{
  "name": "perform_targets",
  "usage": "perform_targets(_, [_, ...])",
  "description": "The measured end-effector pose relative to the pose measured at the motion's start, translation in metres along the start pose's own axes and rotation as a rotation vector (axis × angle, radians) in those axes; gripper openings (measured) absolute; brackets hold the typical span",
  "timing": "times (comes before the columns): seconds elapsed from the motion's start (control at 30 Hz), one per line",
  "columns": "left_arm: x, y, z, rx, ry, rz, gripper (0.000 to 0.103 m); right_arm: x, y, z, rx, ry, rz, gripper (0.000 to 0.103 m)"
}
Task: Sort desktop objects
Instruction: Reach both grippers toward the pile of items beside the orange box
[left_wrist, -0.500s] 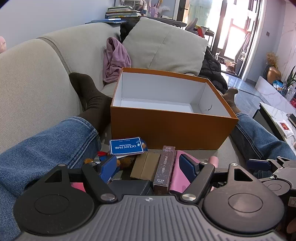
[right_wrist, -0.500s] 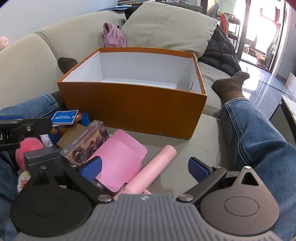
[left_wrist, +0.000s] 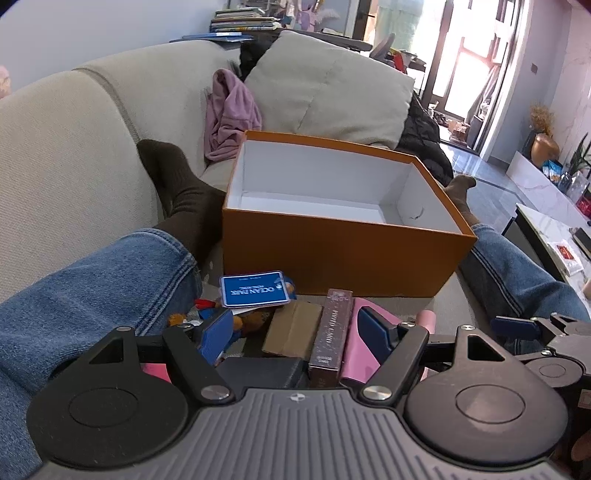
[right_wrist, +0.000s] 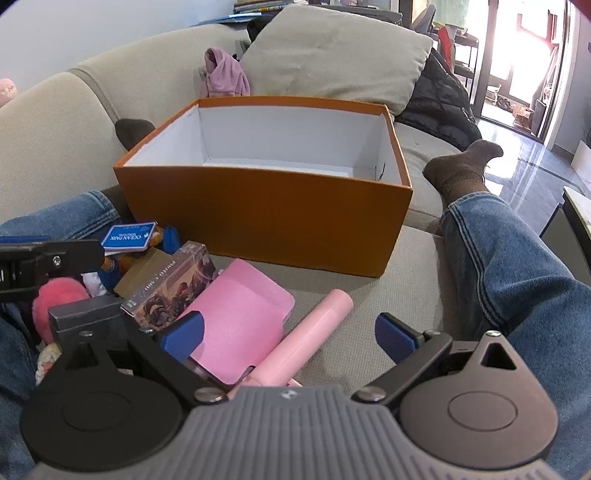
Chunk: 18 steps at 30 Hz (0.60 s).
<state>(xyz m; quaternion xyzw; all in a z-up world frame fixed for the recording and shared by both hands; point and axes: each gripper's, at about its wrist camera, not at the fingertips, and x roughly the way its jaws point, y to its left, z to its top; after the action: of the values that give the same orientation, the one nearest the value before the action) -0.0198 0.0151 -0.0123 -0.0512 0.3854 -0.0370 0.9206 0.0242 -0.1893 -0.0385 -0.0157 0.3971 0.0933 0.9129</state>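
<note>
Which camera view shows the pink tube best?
The right wrist view. There the pink tube lies in plain sight on the sofa cushion, nearly whole, beside the pink folder. In the left wrist view only the tube's rounded end shows; the left gripper hides the rest.

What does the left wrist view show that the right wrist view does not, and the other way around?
Only the left wrist view: the left tongs head-on, open, above a brown cardboard piece, and a white counter at far right.

Only the right wrist view: the right tongs, open, over the full pink tube, a pink fluffy toy and a dark grey box.

Both: the empty orange box, the blue Ocean Park card, the photo card box, the pink folder, the sofa and the person's jeans.
</note>
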Motion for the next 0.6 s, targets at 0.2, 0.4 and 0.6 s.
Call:
perform_targets(0.2, [0.004, 0.016, 0.004, -0.034, 0.045, -0.019, 0.068, 0.008, 0.004, 0.005, -0.022, 0.025, 0.075, 0.074])
perform_targets(0.4, [0.004, 0.020, 0.006, -0.008, 0.080, -0.019, 0.060, 0.021, 0.012, 0.017, -0.024, 0.071, 0.190, 0.056])
perform_targets(0.6, [-0.010, 0.009, 0.001, 0.162, 0.114, -0.049, 0.072, 0.026, 0.028, 0.021, -0.067, 0.080, 0.263, 0.056])
